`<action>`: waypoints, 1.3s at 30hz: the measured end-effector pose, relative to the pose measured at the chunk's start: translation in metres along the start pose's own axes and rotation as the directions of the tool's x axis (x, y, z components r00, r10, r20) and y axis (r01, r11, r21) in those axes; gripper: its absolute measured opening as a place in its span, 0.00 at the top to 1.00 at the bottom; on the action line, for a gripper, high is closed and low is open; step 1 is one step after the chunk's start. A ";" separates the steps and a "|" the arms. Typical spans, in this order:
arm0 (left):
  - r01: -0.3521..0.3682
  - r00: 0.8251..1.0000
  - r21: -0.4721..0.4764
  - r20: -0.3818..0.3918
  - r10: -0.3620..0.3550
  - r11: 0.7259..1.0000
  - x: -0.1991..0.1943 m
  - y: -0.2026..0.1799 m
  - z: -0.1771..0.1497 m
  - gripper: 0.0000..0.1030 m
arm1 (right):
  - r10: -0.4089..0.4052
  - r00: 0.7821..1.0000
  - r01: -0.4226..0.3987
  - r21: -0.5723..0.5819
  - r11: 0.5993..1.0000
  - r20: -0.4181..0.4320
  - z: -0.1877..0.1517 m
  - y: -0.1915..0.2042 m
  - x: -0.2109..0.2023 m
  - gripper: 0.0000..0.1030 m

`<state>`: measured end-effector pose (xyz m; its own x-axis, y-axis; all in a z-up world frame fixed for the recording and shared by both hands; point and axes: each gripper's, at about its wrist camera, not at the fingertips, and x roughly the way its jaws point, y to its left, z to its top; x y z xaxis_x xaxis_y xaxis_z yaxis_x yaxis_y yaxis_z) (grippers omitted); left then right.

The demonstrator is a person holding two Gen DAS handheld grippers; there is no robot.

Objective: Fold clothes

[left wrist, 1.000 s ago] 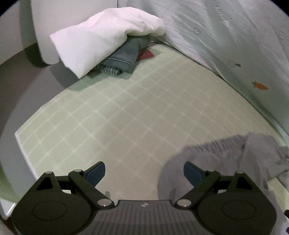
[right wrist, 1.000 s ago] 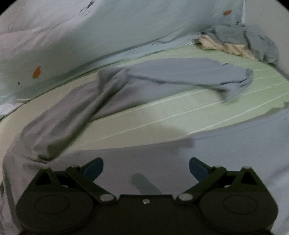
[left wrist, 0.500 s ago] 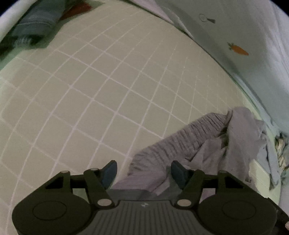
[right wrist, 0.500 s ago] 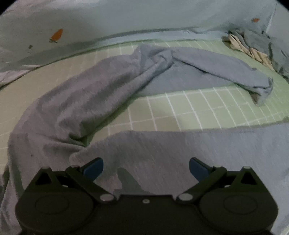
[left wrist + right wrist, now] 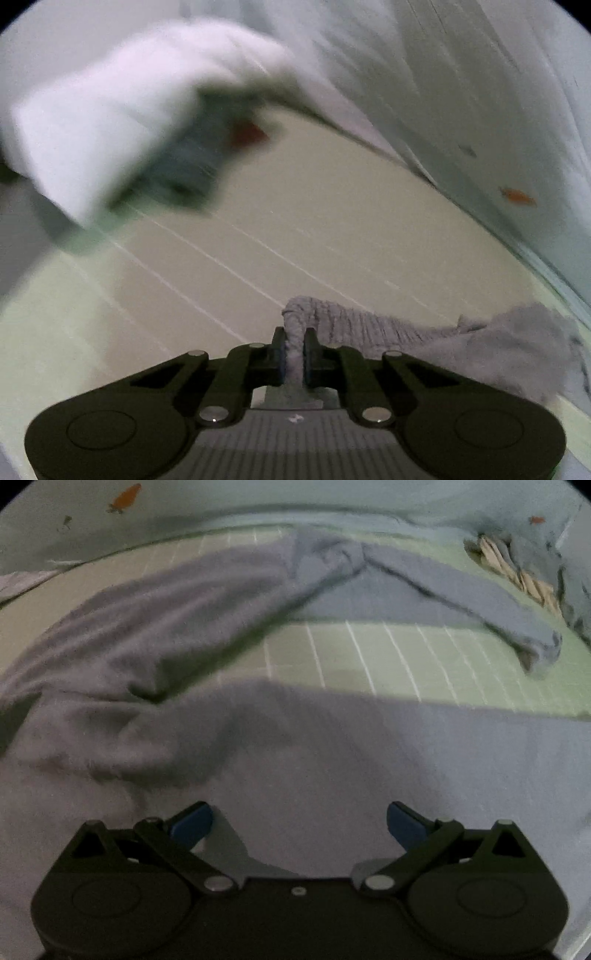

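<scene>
A grey long-sleeved garment [image 5: 207,620] lies spread over the green checked sheet [image 5: 369,657], one sleeve reaching to the right. Its ribbed hem [image 5: 354,325] shows in the left wrist view. My left gripper [image 5: 294,354] is closing its jaws on a bunched fold of that hem, and the pads press the cloth from both sides. My right gripper [image 5: 300,821] hangs open just above a flat stretch of the garment's body, with grey cloth under the gap and nothing pinched.
A white pillow [image 5: 110,110] and dark folded clothes [image 5: 192,162] lie blurred at the far left of the bed. A pale quilt [image 5: 480,92] with carrot prints runs along the back. More clothes [image 5: 524,576] are heaped at the far right.
The left jaws have gone from wide open to pinched on the garment's ribbed hem, and that view has swung up towards the pillow. The right gripper has come lower and closer over the cloth, still open.
</scene>
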<state>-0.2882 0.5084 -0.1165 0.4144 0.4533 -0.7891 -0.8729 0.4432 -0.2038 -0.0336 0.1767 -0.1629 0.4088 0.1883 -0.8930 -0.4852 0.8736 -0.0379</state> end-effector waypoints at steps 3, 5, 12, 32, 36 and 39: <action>-0.093 0.994 -0.031 0.054 0.095 0.995 -0.025 0.026 -0.002 0.90 | 0.039 0.999 -0.039 0.022 0.999 -0.019 -0.007 -0.006 -0.001 0.00; -0.147 0.989 -0.032 0.028 0.148 0.989 -0.029 0.039 -0.012 0.90 | 0.045 0.999 -0.045 0.000 0.999 -0.024 -0.011 -0.004 -0.004 0.00; -0.173 0.975 -0.064 -0.152 0.162 0.983 -0.014 0.058 -0.035 0.74 | 0.052 0.998 -0.052 0.002 0.999 -0.039 -0.008 -0.005 -0.006 0.00; 0.151 0.975 0.031 -0.167 -0.143 0.988 0.074 -0.039 0.028 0.39 | 0.145 0.984 -0.178 0.512 0.841 0.103 0.100 -0.053 0.045 0.06; 0.170 0.968 0.058 -0.198 -0.156 0.984 0.083 -0.054 0.021 0.46 | 0.063 0.991 -0.108 0.432 0.895 0.119 0.118 -0.041 0.052 0.35; 0.162 0.969 0.114 -0.205 -0.136 0.980 0.080 -0.061 0.017 0.75 | -0.001 0.992 -0.041 0.330 0.943 0.126 0.124 -0.032 0.055 0.78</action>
<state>-0.1977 0.5311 -0.1578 0.4675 0.2205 -0.8561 -0.7593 0.5961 -0.2611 0.1001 0.2150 -0.1548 0.5039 0.2424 -0.8290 -0.2188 0.9643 0.1490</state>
